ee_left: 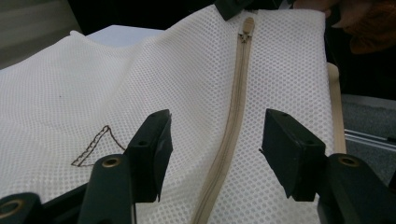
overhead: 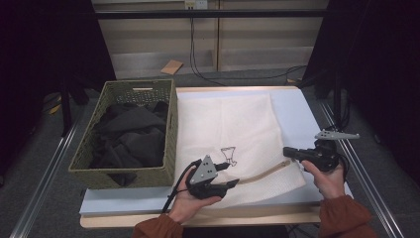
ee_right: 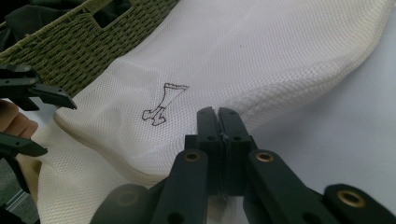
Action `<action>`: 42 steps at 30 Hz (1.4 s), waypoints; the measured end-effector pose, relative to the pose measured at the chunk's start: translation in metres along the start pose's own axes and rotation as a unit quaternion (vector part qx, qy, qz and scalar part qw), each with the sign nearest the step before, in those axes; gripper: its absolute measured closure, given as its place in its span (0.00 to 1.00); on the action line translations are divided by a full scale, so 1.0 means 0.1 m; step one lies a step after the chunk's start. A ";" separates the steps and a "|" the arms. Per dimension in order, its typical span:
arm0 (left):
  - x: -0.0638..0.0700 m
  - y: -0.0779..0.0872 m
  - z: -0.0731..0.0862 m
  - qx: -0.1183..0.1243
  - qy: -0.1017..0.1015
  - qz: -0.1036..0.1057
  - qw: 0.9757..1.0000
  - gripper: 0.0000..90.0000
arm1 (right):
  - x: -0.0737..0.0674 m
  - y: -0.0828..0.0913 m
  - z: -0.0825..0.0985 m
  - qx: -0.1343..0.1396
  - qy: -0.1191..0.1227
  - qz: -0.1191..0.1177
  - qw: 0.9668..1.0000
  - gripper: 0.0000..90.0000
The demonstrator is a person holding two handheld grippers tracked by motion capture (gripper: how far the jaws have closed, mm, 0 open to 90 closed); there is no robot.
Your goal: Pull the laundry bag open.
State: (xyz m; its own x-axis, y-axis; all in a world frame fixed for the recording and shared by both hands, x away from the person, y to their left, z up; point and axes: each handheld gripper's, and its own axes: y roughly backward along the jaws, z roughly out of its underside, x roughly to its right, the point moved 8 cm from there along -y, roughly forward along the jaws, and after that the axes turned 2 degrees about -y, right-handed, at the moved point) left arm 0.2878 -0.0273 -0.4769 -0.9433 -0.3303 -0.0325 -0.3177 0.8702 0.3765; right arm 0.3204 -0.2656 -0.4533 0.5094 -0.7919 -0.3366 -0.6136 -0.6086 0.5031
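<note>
No readable writing shows, just one stitched outline on the single white mesh bag (overhead: 233, 134). The left tongs (ee_left: 215, 144) stand half open astride its tan zipper (ee_left: 231, 135), pads clear of it. The right tongs (ee_right: 218, 123), pressed shut, pinch the bag's edge near the zipper's far end. One wicker basket (overhead: 171, 134) sits beyond the left tongs.

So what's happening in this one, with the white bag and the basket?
A person works on a white mesh laundry bag lying flat on the table, one gripper in each hand. The right gripper is shut at the far end of the bag's tan zipper, by the zipper pull. The left gripper hovers over the zipper's near stretch, jaws apart on either side of it, not pressing. The zipper looks closed. A woven basket of dark clothes stands beside the bag.
</note>
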 end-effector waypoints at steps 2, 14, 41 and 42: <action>0.00 -0.07 -0.03 -0.004 -0.006 0.001 1.000 0.51 | -0.02 -0.01 -0.02 0.000 0.002 -0.005 1.000 0.99; 0.01 -0.56 -0.21 -0.008 -0.004 0.011 1.000 0.60 | -0.04 -0.06 -0.09 0.002 0.006 -0.006 1.000 0.99; 0.20 -1.23 -0.27 -0.052 -0.020 0.052 0.997 0.85 | -0.11 -0.12 -0.05 -0.008 0.012 -0.007 1.000 1.00; 0.21 -1.24 -0.27 -0.051 -0.014 0.053 0.997 0.84 | -0.12 -0.12 -0.05 -0.008 0.012 -0.007 1.000 1.00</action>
State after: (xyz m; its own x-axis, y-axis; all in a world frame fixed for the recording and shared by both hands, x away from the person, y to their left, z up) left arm 0.3099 -0.1515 -0.4993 -0.9737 -0.2276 -0.0122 -0.2064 0.8579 0.4706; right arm 0.3250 -0.2484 -0.4512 0.5333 -0.7814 -0.3241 -0.5958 -0.6190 0.5117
